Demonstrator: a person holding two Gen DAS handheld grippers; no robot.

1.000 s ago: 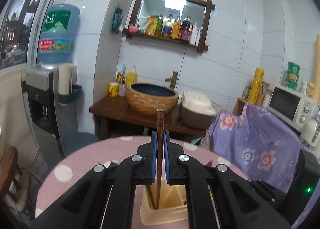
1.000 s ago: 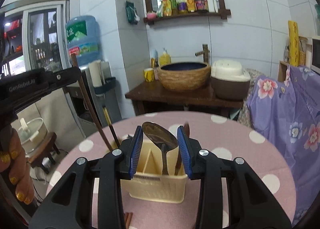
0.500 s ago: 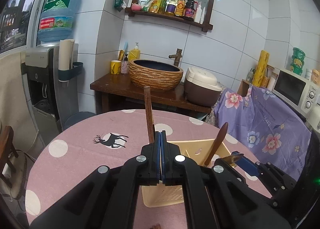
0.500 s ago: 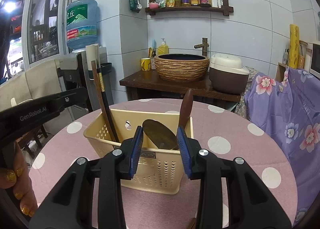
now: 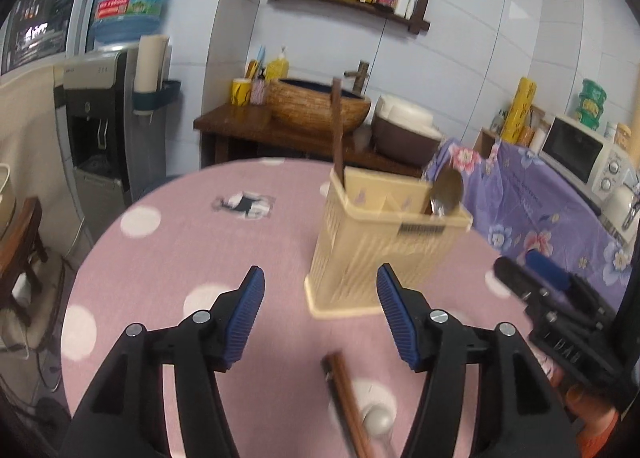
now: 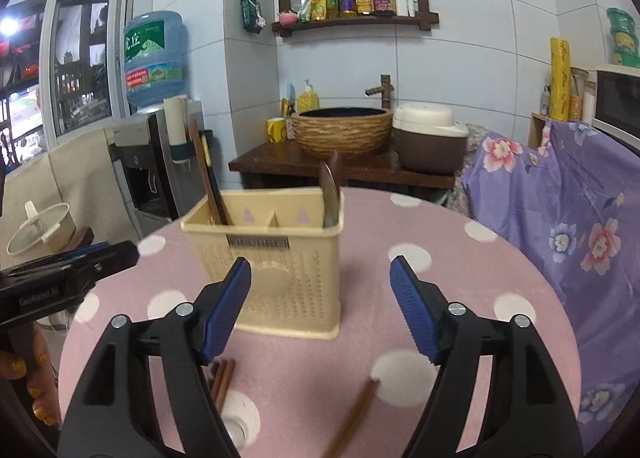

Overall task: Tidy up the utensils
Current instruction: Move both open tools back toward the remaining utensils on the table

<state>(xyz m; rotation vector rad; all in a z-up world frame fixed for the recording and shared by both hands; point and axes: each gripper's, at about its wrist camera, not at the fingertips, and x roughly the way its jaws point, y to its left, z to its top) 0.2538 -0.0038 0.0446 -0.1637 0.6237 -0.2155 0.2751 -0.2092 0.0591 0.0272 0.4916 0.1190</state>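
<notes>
Right wrist view: the right gripper (image 6: 320, 310) has its blue-padded jaws spread wide with nothing between them, hovering over the pink polka-dot table (image 6: 460, 258). Ahead at 12 o'clock stands the cream utensil caddy (image 6: 272, 274), upright, with a dark label strip on its front rim whose print is too blurred to read. In its left compartment lean dark chopsticks (image 6: 208, 181), one with a gold band; in its right compartment stand a metal spoon (image 6: 330, 197) and a brown handle behind it. On the cloth at 7 o'clock, just under the left finger, lie two brown chopsticks (image 6: 222, 378) side by side; at 5 o'clock lies a single loose chopstick (image 6: 354, 418), apart from the pair. At 9 o'clock the left gripper (image 6: 100, 258) comes in from the frame edge, its black body printed "GenRobot.AI", the last letters blurred.

From the left wrist view, the left gripper (image 5: 318, 314) is likewise wide open and empty. The caddy (image 5: 380, 250) sits at 1 o'clock, a chopstick (image 5: 337, 129) standing in its far corner and the spoon (image 5: 446, 191) bowl-up at the right. A brown chopstick (image 5: 348, 398) lies on the table at 6 o'clock. The right gripper (image 5: 532, 274) shows at 3 o'clock.

At 10 o'clock a blue water bottle (image 6: 154, 57) carries green Chinese lettering, the large characters reading "虎丘".
</notes>
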